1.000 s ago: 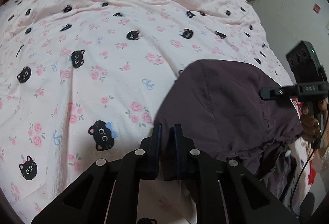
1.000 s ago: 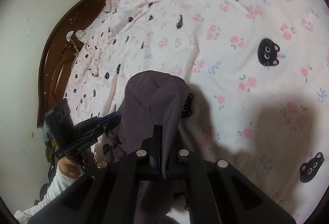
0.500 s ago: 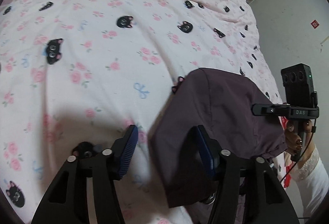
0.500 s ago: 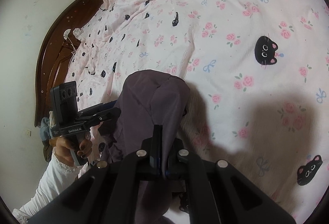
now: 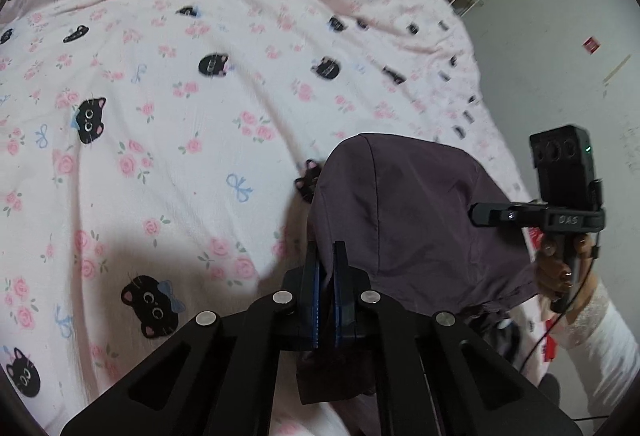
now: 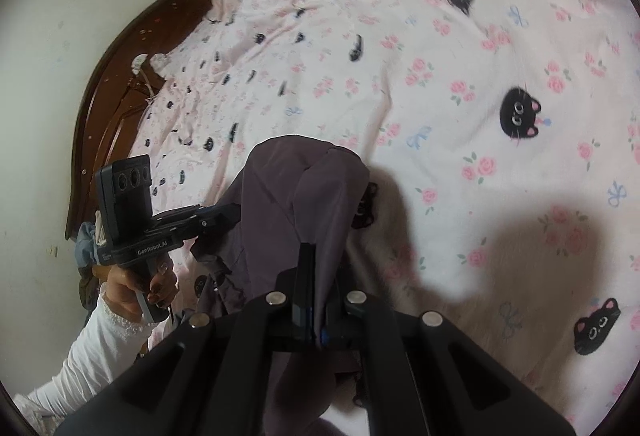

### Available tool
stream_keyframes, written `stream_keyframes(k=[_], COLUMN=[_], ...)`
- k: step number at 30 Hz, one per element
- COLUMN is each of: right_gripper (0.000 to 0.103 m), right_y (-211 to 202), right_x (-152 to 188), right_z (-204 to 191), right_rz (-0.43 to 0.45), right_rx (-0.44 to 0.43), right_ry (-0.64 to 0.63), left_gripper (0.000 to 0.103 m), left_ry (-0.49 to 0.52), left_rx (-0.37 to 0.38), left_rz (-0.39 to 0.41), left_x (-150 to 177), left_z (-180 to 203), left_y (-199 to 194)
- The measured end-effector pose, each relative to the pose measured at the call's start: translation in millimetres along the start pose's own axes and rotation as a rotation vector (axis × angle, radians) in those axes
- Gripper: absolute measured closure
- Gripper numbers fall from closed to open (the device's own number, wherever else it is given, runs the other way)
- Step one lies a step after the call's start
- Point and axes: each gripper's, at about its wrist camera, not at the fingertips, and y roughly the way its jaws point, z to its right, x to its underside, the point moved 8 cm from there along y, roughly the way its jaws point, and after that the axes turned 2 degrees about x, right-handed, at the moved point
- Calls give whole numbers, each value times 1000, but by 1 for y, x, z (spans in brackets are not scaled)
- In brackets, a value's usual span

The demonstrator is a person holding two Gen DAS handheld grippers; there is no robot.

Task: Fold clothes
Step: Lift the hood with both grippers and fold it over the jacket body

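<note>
A dark purple garment point(image 5: 420, 220) hung bunched between two hand-held grippers above a bed, its lower folds trailing toward the near edge of the pink bedsheet point(image 5: 180, 124) printed with black cat faces, roses and blue bows. The left gripper point(image 5: 328, 256) was clamped tight on an edge of the cloth, the fabric pinched between its blue-lined fingers point(image 5: 314, 276). The right gripper point(image 6: 310, 256) was likewise closed hard on another part of the same garment, purple cloth draped over and down past its jaws. Each hand, in a white sleeve point(image 6: 100, 340), gripped its tool's handle below a black camera block. A dark wooden headboard point(image 6: 100, 108) curved along the white wall point(image 6: 44, 48) at one end of the bed, and the grippers' shadow point(image 6: 532, 248) fell across the sheet.
</note>
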Motion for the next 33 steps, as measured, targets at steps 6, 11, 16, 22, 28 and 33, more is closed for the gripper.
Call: stream_keyframes(k=[6,11,16,22,28,33], right_gripper=[101,101,101,101,101,101], right_y=[-23,-37,-41,-47,-54,-58], right_x=[7,23,47,77,104,136], right_z=[-26,-53,-76,-96,-109,-123], right_rz=[26,6,-39,-79,-79,-53], right_rx=[-24,0,54,87,119,185], right_ry=[-94,-208,-336,-437,-517,-654], left_gripper=[99,99,99,99,99,99], left_ry=[63,111,167,222,275,303], left_rx=[26,28,18,11,14,11], left_rz=[38,52,40,19,6,-13], left_x=[6,18,36,64,94,118], left_z=[17,30,43,57,72,80], left_y=[-26,-48,-62,-75,-89,-99])
